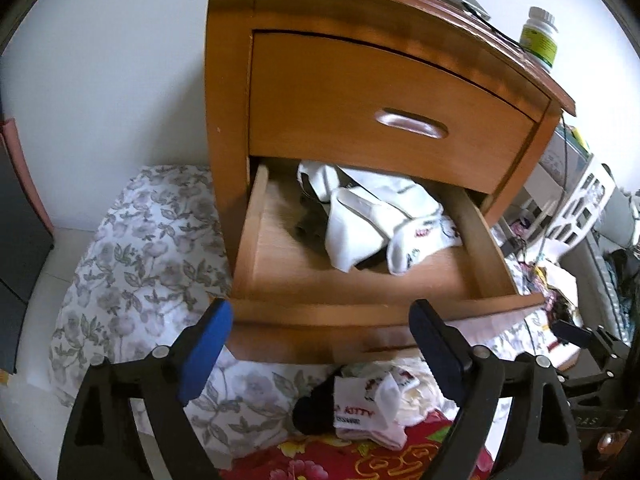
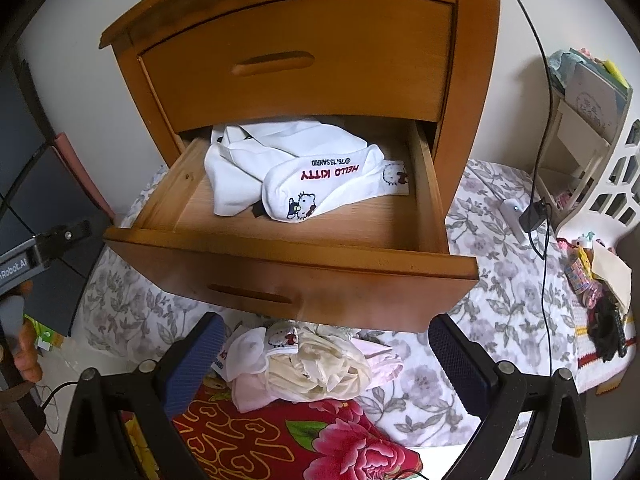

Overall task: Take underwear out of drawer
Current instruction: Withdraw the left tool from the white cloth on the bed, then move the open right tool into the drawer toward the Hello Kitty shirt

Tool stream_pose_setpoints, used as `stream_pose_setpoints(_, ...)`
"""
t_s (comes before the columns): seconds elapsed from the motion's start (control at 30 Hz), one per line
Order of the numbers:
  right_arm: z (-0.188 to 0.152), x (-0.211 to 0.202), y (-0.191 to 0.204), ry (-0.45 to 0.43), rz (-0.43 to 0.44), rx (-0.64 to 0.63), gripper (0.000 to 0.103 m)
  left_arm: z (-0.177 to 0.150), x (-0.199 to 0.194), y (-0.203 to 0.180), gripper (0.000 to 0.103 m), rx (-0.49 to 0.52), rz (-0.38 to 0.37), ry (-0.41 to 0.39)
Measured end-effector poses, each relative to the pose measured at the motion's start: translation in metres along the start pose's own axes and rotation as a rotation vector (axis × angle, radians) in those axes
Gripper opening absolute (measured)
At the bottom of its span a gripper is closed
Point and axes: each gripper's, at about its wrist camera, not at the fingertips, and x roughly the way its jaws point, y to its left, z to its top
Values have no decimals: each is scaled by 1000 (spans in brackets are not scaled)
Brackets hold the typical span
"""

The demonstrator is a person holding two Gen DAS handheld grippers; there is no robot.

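While the left hand-held gripper hangs with its jaws spread wide and nothing between them, the right hand-held gripper is likewise wide apart and empty, both near the open lower drawer. The white underwear lies at the drawer's far right; only the right view shows its lettering sharply. A taken-out pile sits on the floral bedding below, partly hidden behind the left gripper's fingers.
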Motion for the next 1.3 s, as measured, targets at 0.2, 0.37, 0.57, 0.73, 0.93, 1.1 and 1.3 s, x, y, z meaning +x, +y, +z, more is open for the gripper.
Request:
stream_pose_setpoints(0.2,9,6,0,0,-1,0,103,6,7,5,93,-2,16,-33)
stream_pose_setpoints(0.37,24,7,0,-16,-3,-9,103,13,9,10,98,-8,17,-62)
stream_pose_setpoints(0.57,48,14,-1,-17,36,-25,103,22,17,18,98,-19,19,-90)
stream_pose_setpoints(0.73,71,20,-3,-34,49,-33,103,29,26,24,98,-28,11,-109)
stream_pose_setpoints(0.93,98,29,-1,-58,43,-74,103,36,34,26,98,-23,-6,-135)
stream_pose_setpoints(1.1,114,39,-2,-56,44,-86,103,38,41,27,98,-22,-18,-140)
stream_pose_setpoints(1.3,126,60,-2,-23,53,-86,103,41,48,30,98,-19,-23,-127)
